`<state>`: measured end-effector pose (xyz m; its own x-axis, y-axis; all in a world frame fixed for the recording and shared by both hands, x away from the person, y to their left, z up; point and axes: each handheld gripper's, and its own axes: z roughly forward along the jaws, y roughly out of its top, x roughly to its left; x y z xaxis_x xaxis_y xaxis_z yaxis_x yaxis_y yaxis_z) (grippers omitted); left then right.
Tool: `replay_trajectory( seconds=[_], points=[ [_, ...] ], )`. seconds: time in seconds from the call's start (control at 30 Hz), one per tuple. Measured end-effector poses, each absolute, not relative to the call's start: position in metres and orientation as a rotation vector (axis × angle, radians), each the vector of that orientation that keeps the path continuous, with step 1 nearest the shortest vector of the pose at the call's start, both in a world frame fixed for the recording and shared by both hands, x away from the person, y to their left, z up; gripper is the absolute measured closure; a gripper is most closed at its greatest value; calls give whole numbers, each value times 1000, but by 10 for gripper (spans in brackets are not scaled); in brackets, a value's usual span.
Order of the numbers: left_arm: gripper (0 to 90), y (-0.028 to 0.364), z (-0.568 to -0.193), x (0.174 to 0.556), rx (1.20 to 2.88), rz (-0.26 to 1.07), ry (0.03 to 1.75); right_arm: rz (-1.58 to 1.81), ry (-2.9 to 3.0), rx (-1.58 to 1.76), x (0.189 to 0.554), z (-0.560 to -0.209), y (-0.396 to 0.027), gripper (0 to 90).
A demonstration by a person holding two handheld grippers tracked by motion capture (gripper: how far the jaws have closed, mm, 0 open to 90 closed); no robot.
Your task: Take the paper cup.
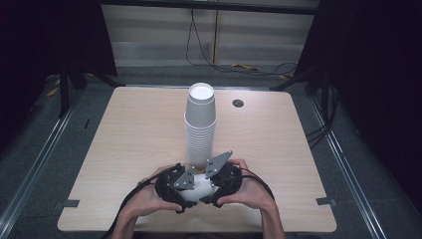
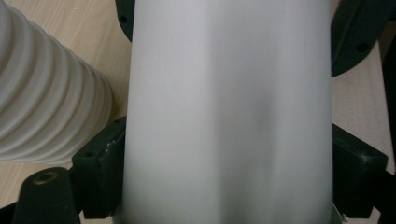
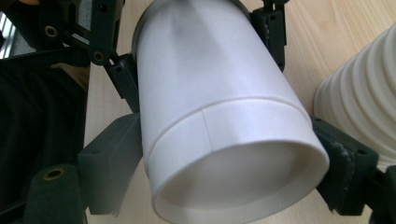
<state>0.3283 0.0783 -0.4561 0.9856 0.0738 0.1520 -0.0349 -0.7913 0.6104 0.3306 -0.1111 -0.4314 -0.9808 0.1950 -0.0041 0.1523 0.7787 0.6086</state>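
A white paper cup (image 1: 197,189) lies on its side between my two grippers, low over the table's near edge. In the right gripper view its open mouth faces the camera, and a step around the cup (image 3: 219,116) looks like one cup nested in another. My left gripper (image 2: 229,168) is shut on the cup's tapered body (image 2: 224,112), one black jaw on each side. My right gripper (image 3: 229,163) is shut on the wide band at the mouth end. In the high view the left gripper (image 1: 189,192) and right gripper (image 1: 208,186) face each other, a hand on each.
A tall stack of white paper cups (image 1: 200,124) stands upright on the wooden table (image 1: 129,129) just beyond the grippers, close beside the held cup (image 2: 42,93) (image 3: 359,107). A round cable hole (image 1: 238,103) sits near the table's far edge.
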Motion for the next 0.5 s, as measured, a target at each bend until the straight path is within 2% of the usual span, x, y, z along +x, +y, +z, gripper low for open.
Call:
replay_trajectory(
  seconds=[0.5],
  points=[
    [151, 80, -458, 326, 2489, 200, -9, 952, 2943, 263, 330, -436, -105, 211]
  ],
)
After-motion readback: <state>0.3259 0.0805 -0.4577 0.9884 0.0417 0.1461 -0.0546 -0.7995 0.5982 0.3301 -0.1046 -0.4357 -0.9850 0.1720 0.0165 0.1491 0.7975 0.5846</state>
